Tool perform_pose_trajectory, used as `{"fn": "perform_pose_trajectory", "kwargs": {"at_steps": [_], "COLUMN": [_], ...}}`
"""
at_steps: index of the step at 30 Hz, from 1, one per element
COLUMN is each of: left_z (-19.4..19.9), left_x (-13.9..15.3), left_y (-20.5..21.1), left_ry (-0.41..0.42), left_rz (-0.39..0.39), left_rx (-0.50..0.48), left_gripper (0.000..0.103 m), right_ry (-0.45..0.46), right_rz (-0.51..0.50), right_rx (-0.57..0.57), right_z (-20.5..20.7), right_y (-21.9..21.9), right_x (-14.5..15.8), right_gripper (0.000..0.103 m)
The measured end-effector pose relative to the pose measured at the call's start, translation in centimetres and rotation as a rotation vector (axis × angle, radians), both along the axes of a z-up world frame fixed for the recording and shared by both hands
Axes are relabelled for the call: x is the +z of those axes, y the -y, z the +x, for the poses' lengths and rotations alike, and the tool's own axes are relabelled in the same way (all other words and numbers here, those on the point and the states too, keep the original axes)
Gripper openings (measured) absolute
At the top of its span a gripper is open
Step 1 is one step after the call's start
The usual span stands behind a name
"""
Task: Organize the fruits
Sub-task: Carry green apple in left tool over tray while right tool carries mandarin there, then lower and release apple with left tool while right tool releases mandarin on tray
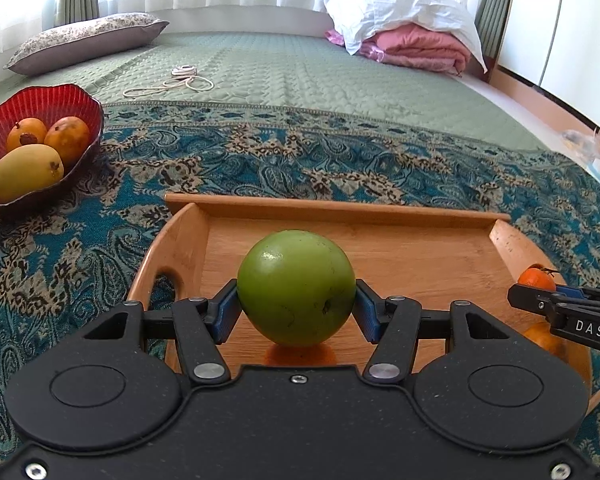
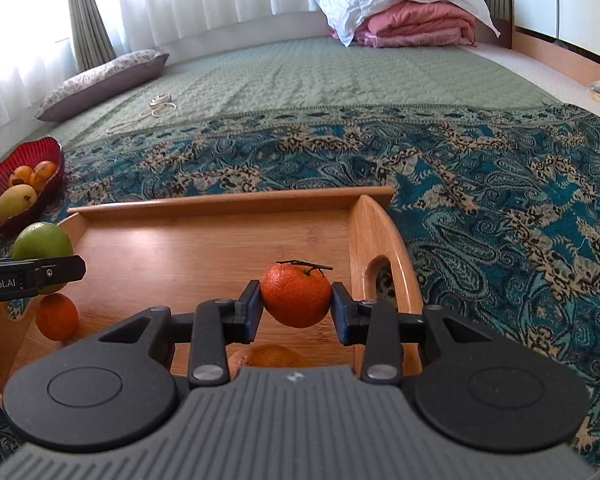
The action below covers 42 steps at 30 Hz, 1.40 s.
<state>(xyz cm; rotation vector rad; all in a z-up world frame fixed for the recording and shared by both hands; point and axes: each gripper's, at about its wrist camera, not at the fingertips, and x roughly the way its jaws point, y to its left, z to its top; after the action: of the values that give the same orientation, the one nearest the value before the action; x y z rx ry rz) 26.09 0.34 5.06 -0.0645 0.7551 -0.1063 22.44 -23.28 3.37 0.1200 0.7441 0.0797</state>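
My left gripper (image 1: 296,305) is shut on a green apple (image 1: 296,288) and holds it above the wooden tray (image 1: 380,248). My right gripper (image 2: 296,307) is shut on a stemmed orange tangerine (image 2: 296,294) above the same tray (image 2: 204,240). In the right wrist view the apple (image 2: 42,240) shows at the left, with another tangerine (image 2: 57,316) on the tray below it and one more (image 2: 272,356) under my right gripper. A red bowl (image 1: 40,100) with three mangoes (image 1: 26,170) stands at the left; it also shows in the right wrist view (image 2: 40,152).
The tray sits on a blue paisley throw (image 1: 300,160) over a green quilted bed. A white cord (image 1: 180,80) and a flowered pillow (image 1: 84,40) lie farther back. Folded pink blankets (image 1: 416,48) with a white pillow are at the back right.
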Motion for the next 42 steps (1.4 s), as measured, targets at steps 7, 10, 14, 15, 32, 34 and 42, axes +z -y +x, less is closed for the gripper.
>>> {"fn": "perform_pose_trajectory", "kwargs": {"at_steps": [7, 10, 14, 15, 32, 34, 42], "left_z": [0.3, 0.3, 0.4, 0.4, -0.8, -1.1, -3.4], "left_x": [-0.3, -0.3, -0.3, -0.3, 1.7, 1.9, 3.0], "left_y": [0.0, 0.0, -0.1, -0.1, 0.2, 0.2, 0.1], "left_ry": [-0.002, -0.003, -0.004, -0.004, 0.07, 0.072, 0.111], "left_rz": [0.01, 0.008, 0.008, 0.009, 0.02, 0.022, 0.024], "left_rx": [-0.001, -0.001, -0.001, -0.001, -0.029, -0.027, -0.04], "left_gripper": [0.056, 0.056, 0.056, 0.056, 0.061, 0.063, 0.077], "right_ry": [-0.032, -0.04, -0.048, -0.049, -0.052, -0.042, 0.013], "right_rz": [-0.004, -0.006, -0.005, -0.004, 0.011, 0.026, 0.038], "right_rx": [0.004, 0.003, 0.001, 0.001, 0.004, 0.003, 0.024], "right_z": [0.5, 0.5, 0.6, 0.7, 0.4, 0.1, -2.0], "right_y": [-0.3, -0.4, -0.4, -0.4, -0.4, -0.2, -0.2], "right_x": [-0.5, -0.6, -0.8, -0.8, -0.5, -0.2, 1.4], "right_gripper": [0.041, 0.041, 0.042, 0.042, 0.053, 0.055, 0.069]}}
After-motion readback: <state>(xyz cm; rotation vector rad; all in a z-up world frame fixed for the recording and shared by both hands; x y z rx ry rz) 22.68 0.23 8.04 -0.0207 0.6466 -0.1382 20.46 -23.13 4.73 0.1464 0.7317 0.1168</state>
